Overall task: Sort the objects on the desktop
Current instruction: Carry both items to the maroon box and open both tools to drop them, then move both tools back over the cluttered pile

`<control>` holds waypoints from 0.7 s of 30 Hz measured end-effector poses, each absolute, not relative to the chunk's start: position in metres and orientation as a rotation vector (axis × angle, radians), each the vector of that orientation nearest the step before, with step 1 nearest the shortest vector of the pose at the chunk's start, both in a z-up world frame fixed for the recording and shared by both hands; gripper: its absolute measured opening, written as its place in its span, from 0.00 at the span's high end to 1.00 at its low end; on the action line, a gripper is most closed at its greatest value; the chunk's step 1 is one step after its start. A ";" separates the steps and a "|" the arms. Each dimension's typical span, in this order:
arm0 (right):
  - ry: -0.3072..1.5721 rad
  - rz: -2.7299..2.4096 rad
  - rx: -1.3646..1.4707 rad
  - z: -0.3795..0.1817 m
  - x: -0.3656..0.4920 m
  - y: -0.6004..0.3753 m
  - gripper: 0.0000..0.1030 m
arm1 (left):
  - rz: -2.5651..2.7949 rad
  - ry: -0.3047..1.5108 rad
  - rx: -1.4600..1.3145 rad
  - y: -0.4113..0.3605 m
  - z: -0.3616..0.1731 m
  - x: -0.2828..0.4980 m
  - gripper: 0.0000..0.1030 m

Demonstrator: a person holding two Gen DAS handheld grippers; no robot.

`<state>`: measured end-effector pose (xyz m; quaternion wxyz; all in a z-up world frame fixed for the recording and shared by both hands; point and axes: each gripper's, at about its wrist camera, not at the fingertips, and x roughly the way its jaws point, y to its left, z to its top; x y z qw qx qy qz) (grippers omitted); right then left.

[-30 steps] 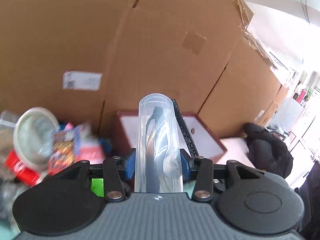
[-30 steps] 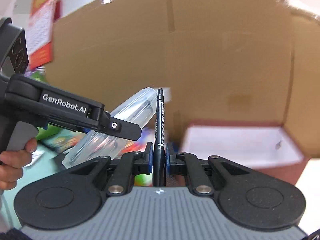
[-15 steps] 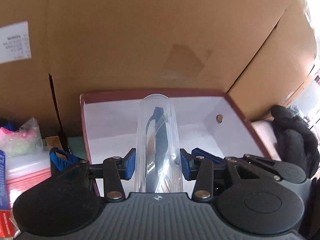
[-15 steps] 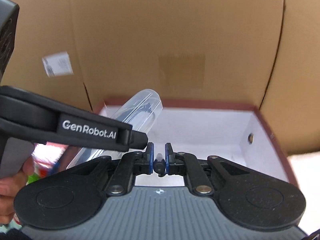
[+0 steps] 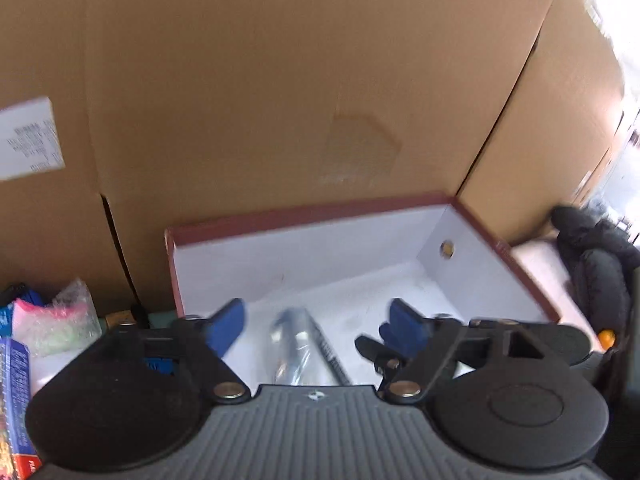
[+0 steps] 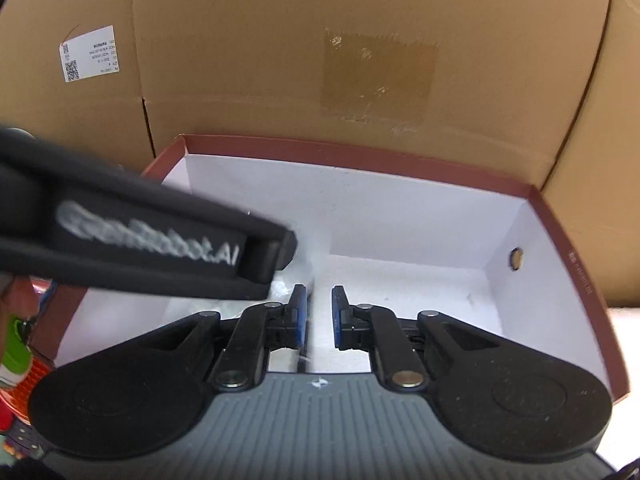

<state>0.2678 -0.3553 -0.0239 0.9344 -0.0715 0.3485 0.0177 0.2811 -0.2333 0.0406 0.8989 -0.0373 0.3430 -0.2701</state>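
Observation:
A red-rimmed box with a white inside (image 5: 304,216) (image 6: 360,156) stands against cardboard cartons. A clear plastic tube (image 5: 292,344) lies on the box floor with a black marker pen (image 5: 328,354) beside it. My left gripper (image 5: 316,320) is open and empty just above them. My right gripper (image 6: 319,316) is open and empty over the box floor. The left gripper's body (image 6: 152,252) crosses the right wrist view at the left. The right gripper's fingers (image 5: 404,336) show in the left wrist view at the right.
Tall cardboard cartons (image 5: 280,80) form a wall right behind the box. Plastic bags and coloured packets (image 5: 52,320) lie to the box's left. A black glove or cloth (image 5: 596,256) sits at the far right.
Both grippers have opened. The clear tube has dropped out of the left gripper and the marker out of the right, and both now lie in the box.

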 end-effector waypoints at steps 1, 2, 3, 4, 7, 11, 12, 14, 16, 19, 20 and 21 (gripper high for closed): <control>0.709 0.034 -0.146 -0.023 0.266 -0.355 0.88 | -0.561 0.688 -0.082 -0.230 0.045 0.277 0.13; 0.707 0.034 -0.142 -0.022 0.264 -0.355 0.87 | -0.562 0.671 -0.083 -0.227 0.048 0.274 0.10; 0.706 0.031 -0.138 -0.021 0.262 -0.355 0.86 | -0.566 0.656 -0.082 -0.224 0.052 0.270 0.07; 0.706 0.025 -0.133 -0.020 0.260 -0.354 0.80 | -0.571 0.642 -0.077 -0.223 0.056 0.267 0.06; 0.681 0.010 -0.109 -0.017 0.249 -0.351 0.30 | -0.578 0.594 -0.041 -0.220 0.065 0.255 0.03; 0.577 -0.020 -0.135 -0.009 0.228 -0.339 0.10 | -0.568 0.559 -0.014 -0.212 0.071 0.237 0.03; 0.560 -0.018 -0.142 -0.007 0.223 -0.336 0.10 | -0.562 0.554 -0.013 -0.211 0.072 0.231 0.03; 0.546 -0.019 -0.141 -0.002 0.215 -0.330 0.07 | -0.550 0.547 -0.011 -0.212 0.071 0.224 0.03; 0.525 -0.014 -0.124 0.002 0.205 -0.324 0.01 | -0.535 0.540 -0.012 -0.205 0.074 0.215 0.03; 0.494 -0.001 -0.087 0.007 0.191 -0.321 0.01 | -0.512 0.523 -0.019 -0.193 0.079 0.199 0.03; 0.485 0.002 -0.077 0.011 0.186 -0.320 0.01 | -0.504 0.516 -0.019 -0.196 0.078 0.196 0.03; 0.473 0.007 -0.067 0.014 0.179 -0.321 0.01 | -0.496 0.509 -0.018 -0.192 0.080 0.190 0.03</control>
